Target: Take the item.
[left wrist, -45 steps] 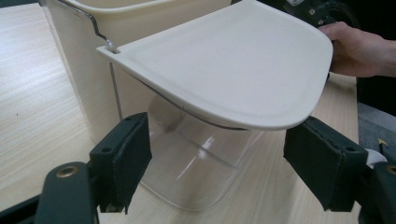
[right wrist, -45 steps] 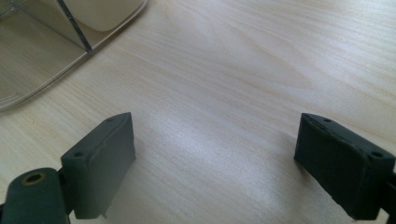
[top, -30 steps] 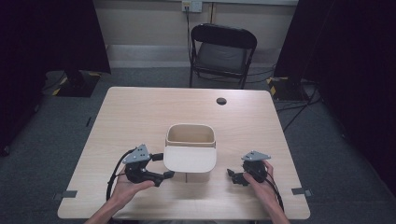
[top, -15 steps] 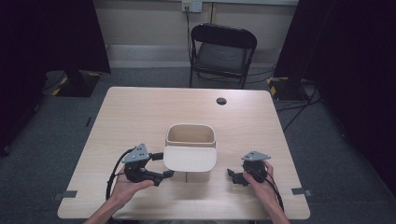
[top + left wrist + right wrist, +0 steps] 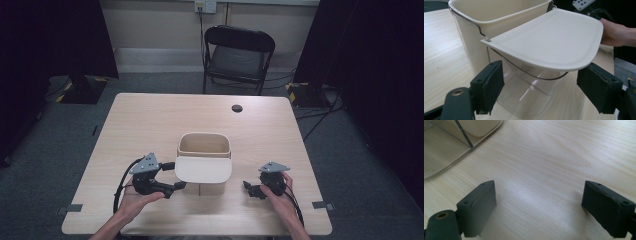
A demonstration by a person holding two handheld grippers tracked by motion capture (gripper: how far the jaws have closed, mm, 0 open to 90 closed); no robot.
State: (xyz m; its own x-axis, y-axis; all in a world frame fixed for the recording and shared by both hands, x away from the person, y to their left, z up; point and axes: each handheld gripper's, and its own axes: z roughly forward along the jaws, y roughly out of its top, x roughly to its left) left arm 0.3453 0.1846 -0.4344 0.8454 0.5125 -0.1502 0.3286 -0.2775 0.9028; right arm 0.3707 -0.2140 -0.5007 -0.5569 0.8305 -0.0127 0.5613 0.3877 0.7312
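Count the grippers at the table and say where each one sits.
2. The left gripper sits at the cream bin's left side, jaws open toward it. The right gripper sits apart to the bin's right, open over bare table.

Black left claw [image 5: 176, 175] with grey three-cornered plate, black right claw [image 5: 246, 188] likewise, trailing black cables, bare forearms

Hidden and cut-off parts

The flat lid [image 5: 554, 37] hides much of the clear base [image 5: 529, 97] below it; the small dark disc [image 5: 237, 108] far across the table [image 5: 150, 120] is too small to identify.
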